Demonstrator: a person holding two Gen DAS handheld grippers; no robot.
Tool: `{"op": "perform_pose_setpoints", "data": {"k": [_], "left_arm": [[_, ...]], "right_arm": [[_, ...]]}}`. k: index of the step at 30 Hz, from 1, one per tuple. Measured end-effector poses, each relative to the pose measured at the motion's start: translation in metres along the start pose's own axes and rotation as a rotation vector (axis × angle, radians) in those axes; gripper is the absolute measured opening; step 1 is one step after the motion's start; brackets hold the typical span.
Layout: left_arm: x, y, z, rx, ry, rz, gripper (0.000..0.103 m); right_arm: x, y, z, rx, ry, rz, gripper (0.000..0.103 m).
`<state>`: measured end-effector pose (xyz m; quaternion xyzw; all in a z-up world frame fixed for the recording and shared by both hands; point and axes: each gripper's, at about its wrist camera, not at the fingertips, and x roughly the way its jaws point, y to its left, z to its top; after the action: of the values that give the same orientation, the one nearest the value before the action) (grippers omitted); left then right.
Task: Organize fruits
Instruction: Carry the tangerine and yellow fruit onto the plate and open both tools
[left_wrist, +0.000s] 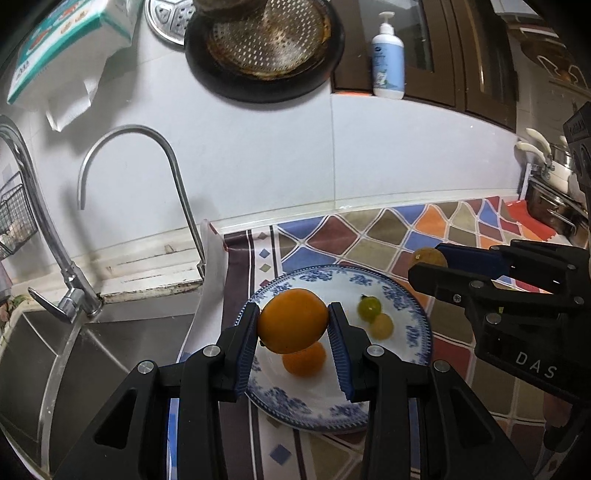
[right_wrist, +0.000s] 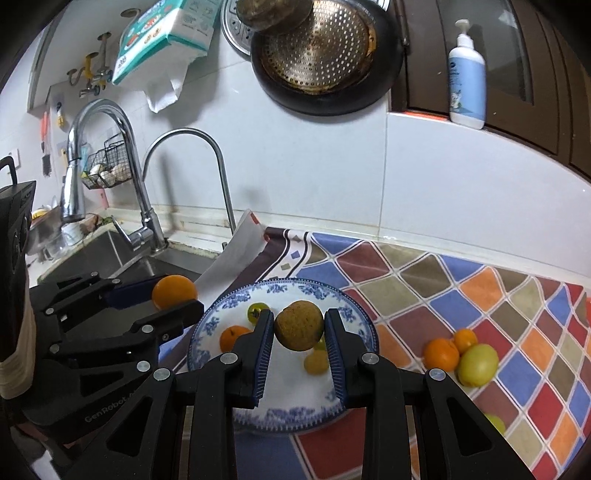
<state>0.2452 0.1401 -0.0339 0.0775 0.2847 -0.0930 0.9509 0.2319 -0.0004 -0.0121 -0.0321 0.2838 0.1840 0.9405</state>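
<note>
My left gripper (left_wrist: 293, 321) is shut on a large orange (left_wrist: 291, 319) and holds it above the blue-and-white plate (left_wrist: 413, 317). On the plate lie a small orange (left_wrist: 306, 360), a green fruit (left_wrist: 369, 308) and a pale yellow fruit (left_wrist: 382, 326). My right gripper (right_wrist: 299, 330) is shut on a brownish round fruit (right_wrist: 299, 325) above the same plate (right_wrist: 354, 314). The left gripper with its orange (right_wrist: 173, 291) shows at the left of the right wrist view. Two loose oranges (right_wrist: 441, 354) and a yellow-green fruit (right_wrist: 478, 365) lie on the cloth to the right.
A patterned cloth (right_wrist: 461, 295) covers the counter. A steel sink (left_wrist: 55, 354) with two taps (left_wrist: 177, 177) lies to the left. A pan (right_wrist: 325, 55), a tissue pack (right_wrist: 162, 37) and a soap bottle (right_wrist: 467, 81) are on the wall. Steel pots (left_wrist: 554, 206) stand far right.
</note>
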Motion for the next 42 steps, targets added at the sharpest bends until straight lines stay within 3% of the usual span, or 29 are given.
{"op": "perform_pose_setpoints", "data": {"k": [15,24,36,42], "left_arm": [[0.065,0.02,-0.005,-0.001,0.087,-0.002,0.037],[0.078,0.022,-0.009,-0.015,0.106,-0.013,0.037],[0.051,0.02,0.0,-0.036,0.054,0.004,0.048],[0.024,0.013,0.001,-0.047,0.021,0.014,0.059]], "right_arm": [[0.082,-0.002,0.005,0.006,0.095,0.029,0.029],[0.106,-0.002,0.006,0.005,0.113,0.028,0.029],[0.085,-0.006,0.009,0.027,0.081,0.007,0.036],[0.05,-0.004,0.007,0.018,0.039,-0.017,0.048]]}}
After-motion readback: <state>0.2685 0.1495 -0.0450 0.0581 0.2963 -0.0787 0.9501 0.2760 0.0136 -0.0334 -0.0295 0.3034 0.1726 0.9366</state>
